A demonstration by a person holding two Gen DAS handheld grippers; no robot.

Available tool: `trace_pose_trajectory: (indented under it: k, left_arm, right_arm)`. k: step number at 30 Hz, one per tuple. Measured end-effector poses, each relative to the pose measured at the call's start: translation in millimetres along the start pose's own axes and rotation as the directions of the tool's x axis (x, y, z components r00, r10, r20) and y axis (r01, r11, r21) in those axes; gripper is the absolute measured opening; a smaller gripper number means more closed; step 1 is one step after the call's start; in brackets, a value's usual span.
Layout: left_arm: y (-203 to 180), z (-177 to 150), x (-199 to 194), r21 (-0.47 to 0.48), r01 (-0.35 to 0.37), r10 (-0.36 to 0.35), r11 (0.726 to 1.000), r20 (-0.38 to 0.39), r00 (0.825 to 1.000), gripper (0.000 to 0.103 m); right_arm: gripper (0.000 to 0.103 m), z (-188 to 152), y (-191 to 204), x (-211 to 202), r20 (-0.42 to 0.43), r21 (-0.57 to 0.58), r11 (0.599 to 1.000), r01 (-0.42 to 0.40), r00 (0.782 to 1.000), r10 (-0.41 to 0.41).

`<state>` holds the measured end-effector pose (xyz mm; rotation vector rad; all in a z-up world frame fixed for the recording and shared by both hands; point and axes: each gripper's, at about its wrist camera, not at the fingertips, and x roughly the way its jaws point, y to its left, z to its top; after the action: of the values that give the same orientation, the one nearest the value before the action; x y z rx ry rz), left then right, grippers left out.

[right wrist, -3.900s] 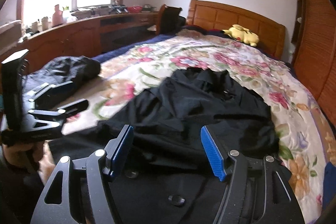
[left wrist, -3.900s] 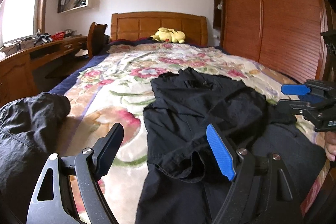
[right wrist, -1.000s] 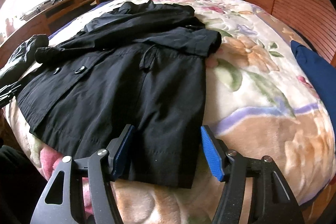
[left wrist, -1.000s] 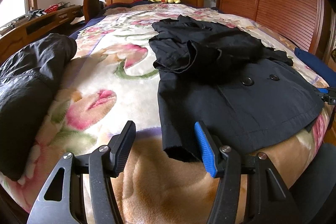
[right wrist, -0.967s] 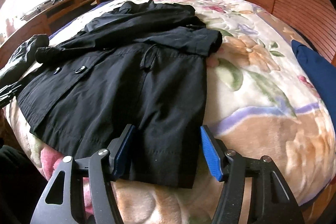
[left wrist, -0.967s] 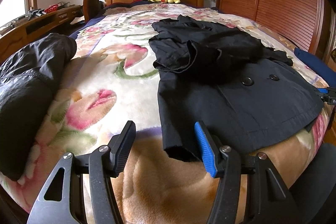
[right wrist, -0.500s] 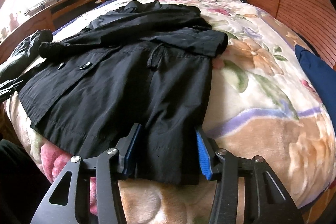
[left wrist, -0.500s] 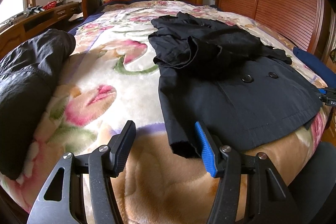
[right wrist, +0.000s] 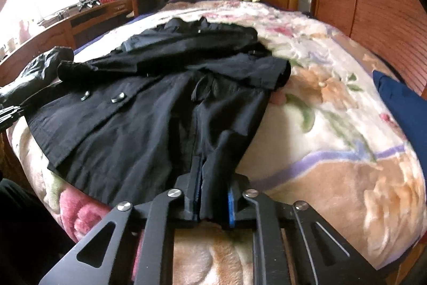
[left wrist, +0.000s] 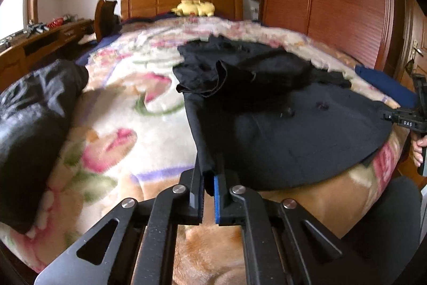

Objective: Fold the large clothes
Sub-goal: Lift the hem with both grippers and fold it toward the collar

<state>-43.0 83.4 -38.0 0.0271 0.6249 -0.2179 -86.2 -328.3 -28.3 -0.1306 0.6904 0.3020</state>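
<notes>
Left wrist view: the left tool (left wrist: 209,187) is seen closed on the near left corner of the hem of the long black buttoned coat (left wrist: 280,124), a thin strip of cloth being pinched between its black and blue pads. The coat is spread lengthwise on the floral fleece blanket (left wrist: 128,108) of the bed, collar toward the wooden headboard (left wrist: 181,0), with both sleeves already laid across the chest. The sleeve step is therefore judged done; the lengthwise folds of the body appear still to be made. A crumpled dark grey garment (left wrist: 34,114) lies on the left edge of the bed, well apart from the coat, and a yellow plush toy (left wrist: 193,7) sits by the headboard. At the far right the other tool is glimpsed at the hem.

Right wrist view: the right tool (right wrist: 213,194) is shown closed on the near right corner of the hem, the cloth bunched between its pads. Both corners being held, a fold of the hem toward the collar is judged to be in preparation. A dark blue cushion (right wrist: 400,98) lies at the right edge, clear of the coat; nothing is seen lying on the coat itself.
</notes>
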Motion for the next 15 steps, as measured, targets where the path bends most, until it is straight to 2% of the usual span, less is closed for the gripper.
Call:
trace_pose_trajectory:
  k: [7,15]
  left_arm:
    - [-11,20,-49,-0.017,-0.013,0.014,1.0,0.119,0.993,0.005]
    - [-24,55,-124,0.026,-0.037,0.028,0.999,0.283,0.959,0.005]
  right_arm:
    - [0.01,13,2,-48,0.112,-0.004,0.999,-0.032,0.993,0.032]
    - [0.01,19,5,-119,0.251,-0.039,0.996,-0.076,0.964,0.084]
